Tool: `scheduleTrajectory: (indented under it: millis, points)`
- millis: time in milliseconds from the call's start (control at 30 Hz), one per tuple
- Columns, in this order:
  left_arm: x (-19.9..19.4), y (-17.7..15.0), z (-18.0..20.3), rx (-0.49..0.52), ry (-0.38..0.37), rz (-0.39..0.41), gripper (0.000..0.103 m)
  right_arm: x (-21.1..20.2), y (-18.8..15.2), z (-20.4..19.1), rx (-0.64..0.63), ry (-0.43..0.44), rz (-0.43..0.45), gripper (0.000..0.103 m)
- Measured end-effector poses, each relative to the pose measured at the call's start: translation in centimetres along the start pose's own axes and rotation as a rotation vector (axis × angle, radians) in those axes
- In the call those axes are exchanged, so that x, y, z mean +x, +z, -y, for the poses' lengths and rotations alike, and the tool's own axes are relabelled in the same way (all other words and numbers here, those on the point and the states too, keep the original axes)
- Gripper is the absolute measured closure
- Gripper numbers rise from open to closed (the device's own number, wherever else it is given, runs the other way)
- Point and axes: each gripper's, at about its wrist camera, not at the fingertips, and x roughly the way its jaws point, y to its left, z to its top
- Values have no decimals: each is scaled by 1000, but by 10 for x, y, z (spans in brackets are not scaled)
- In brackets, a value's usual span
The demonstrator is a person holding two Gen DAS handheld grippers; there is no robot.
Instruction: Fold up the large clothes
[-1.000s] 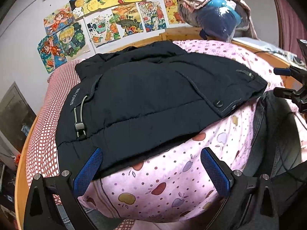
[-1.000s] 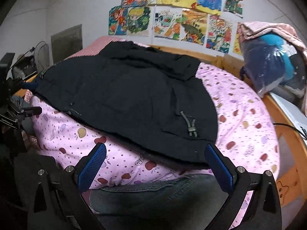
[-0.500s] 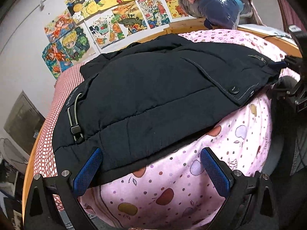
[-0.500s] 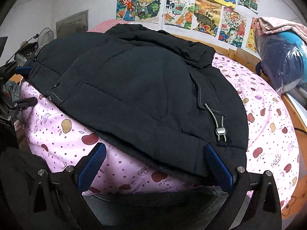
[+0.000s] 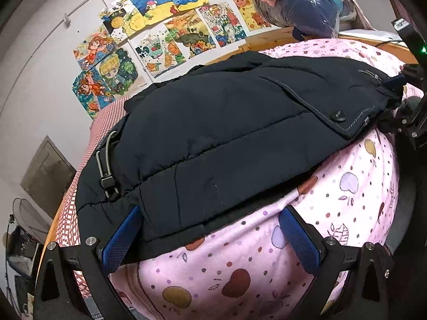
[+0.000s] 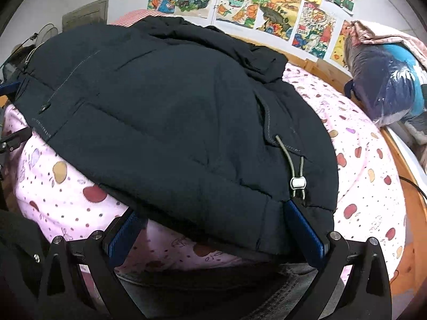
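A dark navy padded jacket lies spread across a pink fruit-print blanket on the bed. My left gripper is open at the jacket's near hem. Its left finger touches the hem corner below a grey drawcord toggle. In the right wrist view the same jacket fills the frame, and my right gripper is open with the hem lying between its fingers. Its right finger sits just under the other drawcord toggle. Neither gripper grips the cloth.
A red checked sheet lies beyond the jacket. A plastic-wrapped bundle under a pink cloth sits at the bed's far end by the wooden frame. Drawings cover the wall. A person's jeans are below the right gripper.
Both grippers have moved forward and lower toward the jacket's near hem, which now reaches between their open fingers. The jacket itself has not shifted.
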Motion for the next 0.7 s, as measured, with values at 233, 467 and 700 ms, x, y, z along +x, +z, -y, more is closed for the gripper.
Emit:
scheduleTrajectory:
  millis: [233, 467, 700]
  points:
    - [-3, 2, -8, -14, 17, 25, 0, -18, 15, 16, 102, -16, 114, 2]
    - [-6, 5, -17, -32, 53, 44, 0, -22, 24, 28, 151, -7, 176, 2]
    - [-12, 11, -35, -153, 31, 97, 0, -20, 31, 43, 208, 19, 209, 2]
